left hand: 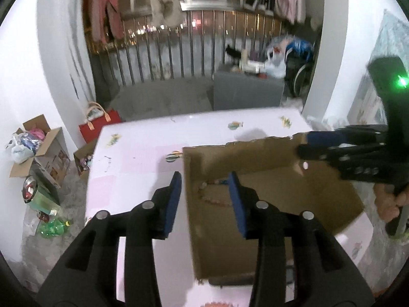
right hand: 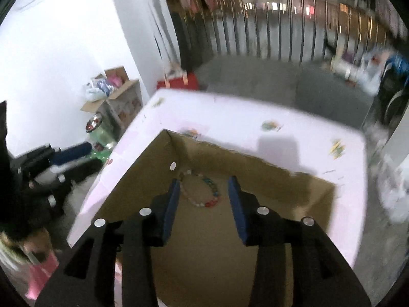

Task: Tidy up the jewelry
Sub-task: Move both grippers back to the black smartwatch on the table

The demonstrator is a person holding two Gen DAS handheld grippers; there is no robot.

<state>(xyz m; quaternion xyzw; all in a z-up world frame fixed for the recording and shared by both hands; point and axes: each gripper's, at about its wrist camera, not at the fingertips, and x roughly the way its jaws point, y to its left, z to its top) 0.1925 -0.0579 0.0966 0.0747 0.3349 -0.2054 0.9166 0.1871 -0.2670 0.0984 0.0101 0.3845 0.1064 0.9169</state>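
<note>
An open brown cardboard box stands on a pink table. A beaded bracelet with white, teal and red beads lies on the box floor; it also shows in the left wrist view, partly hidden behind a finger. My left gripper is open and empty, straddling the box's left wall. My right gripper is open and empty above the box, with the bracelet between its fingers in view. The right gripper also shows at the right of the left wrist view.
The table has small colourful stickers. Open cardboard boxes with bags, a red bag, bottles and a pot stand on the floor to the left. A metal railing with hanging clothes is behind.
</note>
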